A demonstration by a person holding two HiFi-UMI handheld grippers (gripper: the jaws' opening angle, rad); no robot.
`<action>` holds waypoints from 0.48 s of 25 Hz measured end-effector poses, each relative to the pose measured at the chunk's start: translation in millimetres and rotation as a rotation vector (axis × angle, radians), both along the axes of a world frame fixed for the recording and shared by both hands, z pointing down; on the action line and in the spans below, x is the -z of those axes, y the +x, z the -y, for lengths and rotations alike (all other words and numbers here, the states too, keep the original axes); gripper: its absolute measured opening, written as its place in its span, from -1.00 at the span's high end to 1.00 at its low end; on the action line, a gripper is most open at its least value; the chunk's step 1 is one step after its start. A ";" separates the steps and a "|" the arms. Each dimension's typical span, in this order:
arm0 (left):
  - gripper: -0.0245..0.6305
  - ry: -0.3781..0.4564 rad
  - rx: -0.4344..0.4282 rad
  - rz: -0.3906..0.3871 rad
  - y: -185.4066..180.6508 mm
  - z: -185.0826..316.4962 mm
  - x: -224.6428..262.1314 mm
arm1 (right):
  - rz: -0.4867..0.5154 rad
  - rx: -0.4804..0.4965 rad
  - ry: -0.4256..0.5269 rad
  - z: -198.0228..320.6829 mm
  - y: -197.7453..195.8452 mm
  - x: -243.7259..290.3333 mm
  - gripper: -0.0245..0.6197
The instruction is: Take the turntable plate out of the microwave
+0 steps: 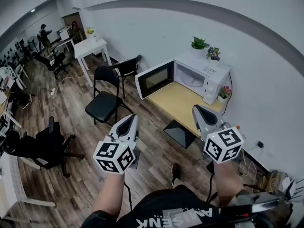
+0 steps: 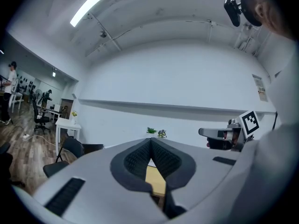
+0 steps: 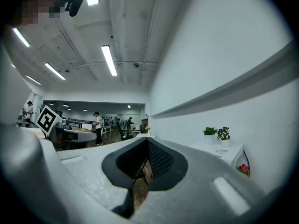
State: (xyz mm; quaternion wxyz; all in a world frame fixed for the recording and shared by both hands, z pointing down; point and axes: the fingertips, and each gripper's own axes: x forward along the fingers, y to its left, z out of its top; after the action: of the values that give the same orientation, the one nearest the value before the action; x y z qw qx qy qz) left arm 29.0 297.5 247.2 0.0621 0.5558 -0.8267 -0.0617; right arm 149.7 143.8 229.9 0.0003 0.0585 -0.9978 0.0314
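Between the pads of the left gripper (image 2: 150, 143) nothing is held; its 2 jaws are pressed together at the tips. The right gripper (image 3: 145, 143) is in the same condition: jaws pressed together, empty. In the head view both grippers hang side by side over the wooden floor, well apart from the work area.

The microwave (image 1: 197, 77) stands on a wooden table (image 1: 178, 103) at 12 o'clock from the right gripper and 1 o'clock from the left. Its door (image 1: 154, 79) is swung fully open to the 9 o'clock side. The turntable plate (image 1: 190, 81) shows only as a pale shape on the cavity floor and appears to be seated in place. 2 potted plants (image 1: 199, 43) sit on top of the microwave. A folding chair (image 1: 105, 101) stands at 10 o'clock from the left gripper.

Step in hand, as judged: approach. No contact with the plate is made yet.

Next move, as judged:
1. Close the distance to the cavity mouth.
2. Spread the jaws of at least 1 gripper.
3. Pinch the plate rim and keep it level while lifting it clear.
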 end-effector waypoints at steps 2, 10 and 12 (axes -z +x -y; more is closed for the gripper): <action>0.92 -0.002 0.012 0.008 -16.0 15.4 2.8 | 0.010 0.009 -0.002 17.2 -17.2 2.0 0.91; 0.92 -0.036 0.031 0.005 -75.2 95.3 1.1 | 0.023 0.033 0.020 95.9 -77.2 14.0 0.91; 0.92 -0.049 0.041 0.004 -87.8 116.0 -3.3 | 0.019 0.028 0.009 118.8 -86.8 10.4 0.91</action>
State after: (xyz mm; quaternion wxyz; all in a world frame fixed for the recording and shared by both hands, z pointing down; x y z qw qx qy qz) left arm -58.7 181.5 250.4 0.0727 0.5372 -0.8393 -0.0417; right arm 62.9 25.1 219.5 -0.0091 0.0443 -0.9986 0.0272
